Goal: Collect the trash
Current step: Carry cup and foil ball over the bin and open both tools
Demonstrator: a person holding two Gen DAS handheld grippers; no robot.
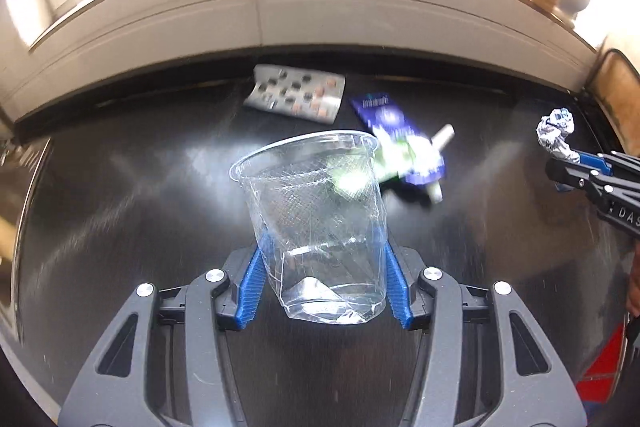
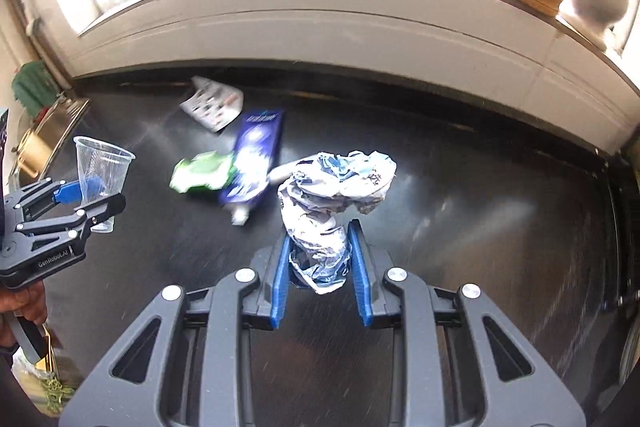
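Above the dark table (image 1: pixel 120 227), left hand-held gripper (image 1: pixel 324 251) gripping cup (image 1: pixel 312 195), right (image 2: pixel 320 247) clamping paper wad (image 2: pixel 332 187)

Both wrist cameras look forward and down, from close above the dark table (image 1: pixel 120 227), toward the window sill (image 2: pixel 320 23); each view shares the middle litter and the other gripper

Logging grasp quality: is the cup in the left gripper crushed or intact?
Crushed: the plastic cup shows creased, buckled walls near its base between the left gripper fingers.
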